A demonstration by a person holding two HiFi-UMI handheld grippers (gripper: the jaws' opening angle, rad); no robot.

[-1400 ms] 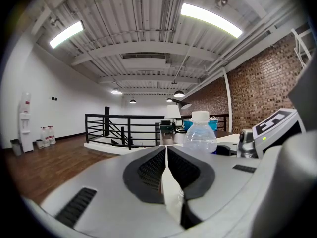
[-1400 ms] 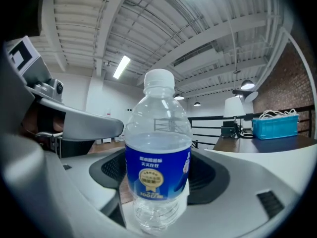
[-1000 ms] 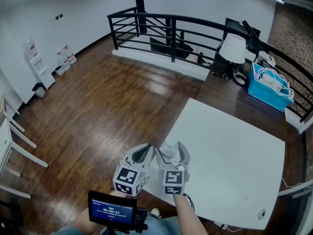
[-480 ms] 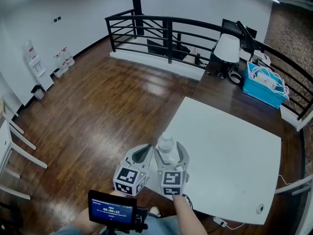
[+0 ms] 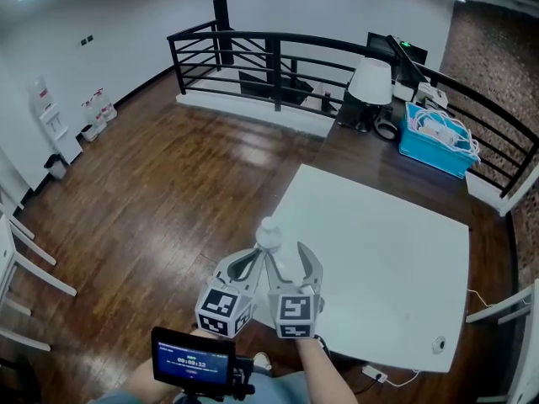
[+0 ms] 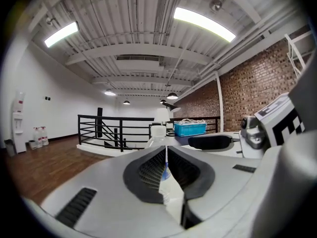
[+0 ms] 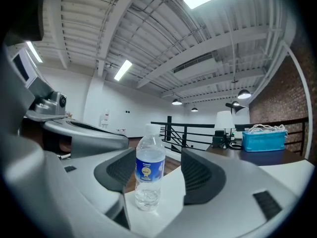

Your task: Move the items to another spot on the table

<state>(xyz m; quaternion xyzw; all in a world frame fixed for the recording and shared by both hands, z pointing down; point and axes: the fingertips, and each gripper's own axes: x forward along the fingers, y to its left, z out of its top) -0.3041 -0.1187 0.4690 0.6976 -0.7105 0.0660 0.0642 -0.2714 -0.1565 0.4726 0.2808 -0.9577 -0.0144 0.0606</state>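
Head view: left gripper [image 5: 255, 256] and right gripper [image 5: 287, 256] side by side at the near corner of the white table [image 5: 379, 251], water bottle [image 5: 269, 232] upright at their tips. Left gripper view: clenched on nothing, only the bottle's cap [image 6: 158, 131] peeking past the pads [image 6: 148, 170]. Right gripper view: just been closing, yet apart around the bottle, blue label [image 7: 149, 168] visible only here.

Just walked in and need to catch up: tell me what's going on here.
A person holds a gripper in each hand at the near corner of the table. The right gripper has the bottle between its jaws, which have just been closing. There is a gap on one side, so it is not gripped yet. The bottle appears to stand on the table. The left gripper is shut and empty, close beside the right one.
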